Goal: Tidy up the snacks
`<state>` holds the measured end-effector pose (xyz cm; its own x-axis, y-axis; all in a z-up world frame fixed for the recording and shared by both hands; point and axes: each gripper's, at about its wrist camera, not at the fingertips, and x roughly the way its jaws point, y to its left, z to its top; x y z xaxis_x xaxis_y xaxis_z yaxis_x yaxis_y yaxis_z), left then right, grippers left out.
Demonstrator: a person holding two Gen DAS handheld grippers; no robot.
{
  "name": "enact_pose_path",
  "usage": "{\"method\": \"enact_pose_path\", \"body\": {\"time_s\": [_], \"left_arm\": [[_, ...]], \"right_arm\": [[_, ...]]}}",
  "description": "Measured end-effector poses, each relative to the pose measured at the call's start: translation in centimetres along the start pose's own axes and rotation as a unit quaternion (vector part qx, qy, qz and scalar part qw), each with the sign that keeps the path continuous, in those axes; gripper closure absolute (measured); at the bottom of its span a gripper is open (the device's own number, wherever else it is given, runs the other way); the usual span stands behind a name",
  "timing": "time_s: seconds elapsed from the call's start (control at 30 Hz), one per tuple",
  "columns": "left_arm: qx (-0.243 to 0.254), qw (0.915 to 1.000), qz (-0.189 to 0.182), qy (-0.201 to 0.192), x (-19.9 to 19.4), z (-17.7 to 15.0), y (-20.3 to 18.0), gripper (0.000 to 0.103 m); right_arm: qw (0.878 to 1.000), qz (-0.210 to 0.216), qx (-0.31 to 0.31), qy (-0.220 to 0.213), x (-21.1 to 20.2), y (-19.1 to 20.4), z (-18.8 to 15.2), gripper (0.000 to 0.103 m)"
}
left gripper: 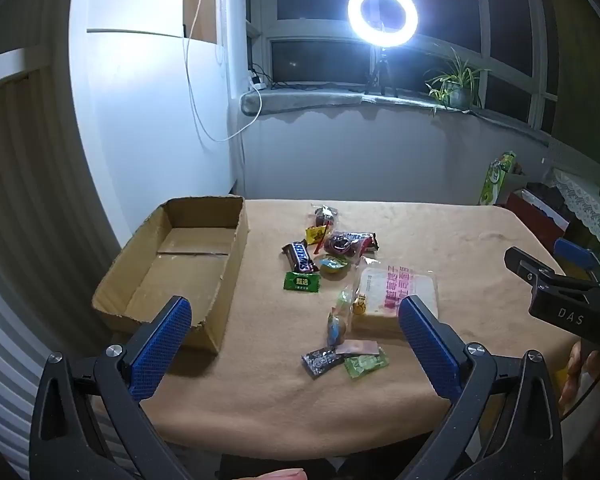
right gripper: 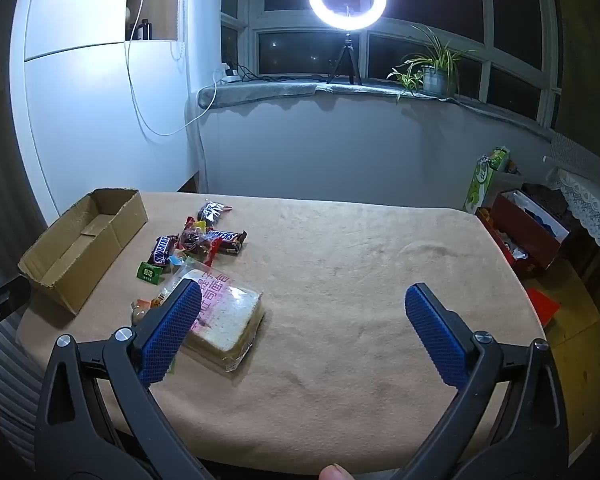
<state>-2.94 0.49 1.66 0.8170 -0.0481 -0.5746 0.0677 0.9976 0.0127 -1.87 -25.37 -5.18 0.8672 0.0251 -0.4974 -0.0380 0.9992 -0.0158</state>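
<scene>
An open, empty cardboard box (left gripper: 180,268) sits at the table's left; it also shows in the right wrist view (right gripper: 80,248). Several snacks lie to its right: a Snickers bar (left gripper: 300,257), a green packet (left gripper: 302,281), a bagged bread slice (left gripper: 396,296) and small packets (left gripper: 344,360) near the front. In the right wrist view the bread (right gripper: 228,316), two Snickers bars (right gripper: 161,249) and the green packet (right gripper: 149,271) show. My left gripper (left gripper: 294,312) is open and empty above the front edge. My right gripper (right gripper: 302,300) is open and empty, right of the bread.
The table wears a tan cloth (right gripper: 360,264). A ring light (left gripper: 382,14) and a plant (left gripper: 456,80) stand on the windowsill behind. Boxes and bags (right gripper: 516,220) sit on the floor to the right. The right gripper's body (left gripper: 564,292) shows at the left view's right edge.
</scene>
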Motion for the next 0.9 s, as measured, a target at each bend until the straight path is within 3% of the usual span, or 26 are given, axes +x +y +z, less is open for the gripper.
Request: {"method": "enact_pose_path", "body": {"time_s": [0.9], "left_arm": [[-0.001,0.9999,-0.001,0.012,0.54,-0.38,-0.28,0.000]], "right_arm": [[1.000,0.000,-0.001,0.000,0.44,-0.33,-0.33,0.000]]}}
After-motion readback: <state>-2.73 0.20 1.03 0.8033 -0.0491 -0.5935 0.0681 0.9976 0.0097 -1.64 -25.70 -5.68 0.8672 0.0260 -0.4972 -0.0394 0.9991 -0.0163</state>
